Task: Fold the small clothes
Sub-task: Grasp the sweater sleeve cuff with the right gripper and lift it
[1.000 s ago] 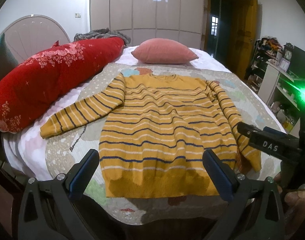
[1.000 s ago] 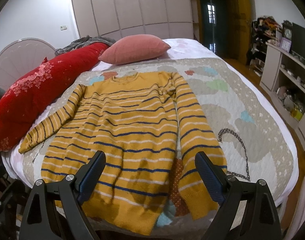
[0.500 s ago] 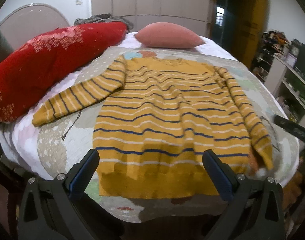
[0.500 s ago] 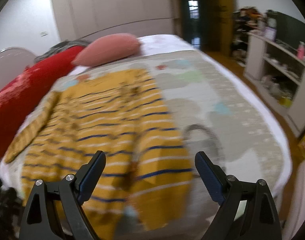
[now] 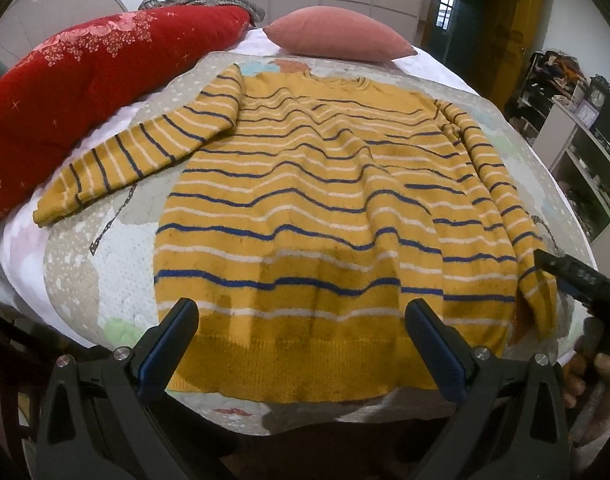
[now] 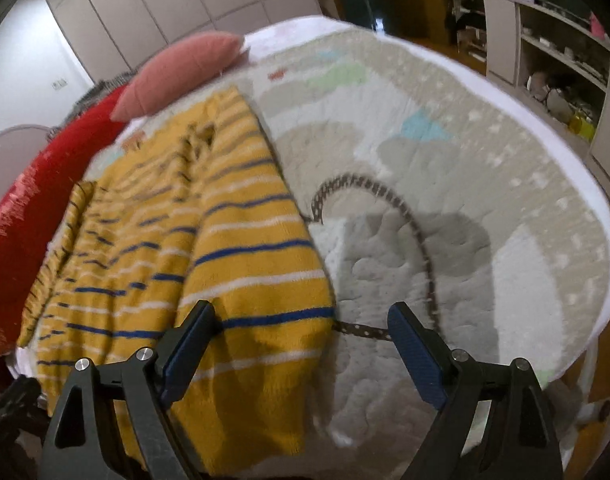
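A yellow sweater [image 5: 305, 200] with blue and white stripes lies flat on the bed quilt [image 5: 117, 248], collar toward the pillows. Its left sleeve [image 5: 141, 152] stretches out to the left; its right sleeve [image 5: 505, 208] lies along the body. My left gripper [image 5: 301, 344] is open and empty, low over the hem. My right gripper [image 6: 301, 344] is open and empty, over the right sleeve's cuff [image 6: 261, 300] at the sweater's right edge. The right gripper also shows in the left wrist view [image 5: 577, 280], beside that cuff.
A long red bolster [image 5: 77, 92] lies along the bed's left side and a pink pillow [image 5: 337, 38] at its head. Bare quilt [image 6: 445, 200] lies right of the sweater. White shelves [image 6: 553, 64] stand beyond the bed's right edge.
Both grippers have moved forward and lower toward the sweater. The right gripper has swung right, over the right sleeve's cuff. The sweater has not moved.
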